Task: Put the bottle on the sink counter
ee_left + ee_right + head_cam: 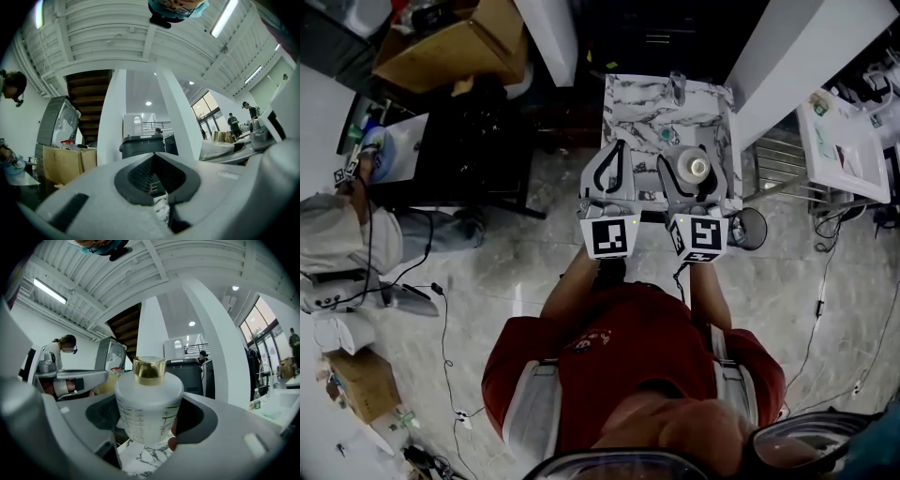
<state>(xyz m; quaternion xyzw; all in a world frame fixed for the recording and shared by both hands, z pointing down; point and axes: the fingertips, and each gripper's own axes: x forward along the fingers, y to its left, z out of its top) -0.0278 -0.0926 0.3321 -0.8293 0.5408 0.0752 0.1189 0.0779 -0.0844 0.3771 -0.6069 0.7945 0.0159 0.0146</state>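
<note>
The frosted white bottle with a gold cap stands upright between the jaws of your right gripper. The jaws are spread wide, and both dark pads press on the bottle's sides. In the head view the bottle is over the near right corner of the white marble counter with grey veins. You cannot tell from these views whether its base touches the stone.

Your left gripper hangs just beside it over the near left corner, its jaws closed tip to tip with nothing between them. Toward the counter's far edge are a small teal item and a clear upright piece.

A round black bin stands on the floor by the near right corner. Loose black cables lie across the pale stone-tiled floor. To the left are a black table, brown cardboard boxes and another person in a grey top. A white table stands at the right. Overhead, your gripper views show a white ribbed ceiling with strip lights, and a dark staircase.
</note>
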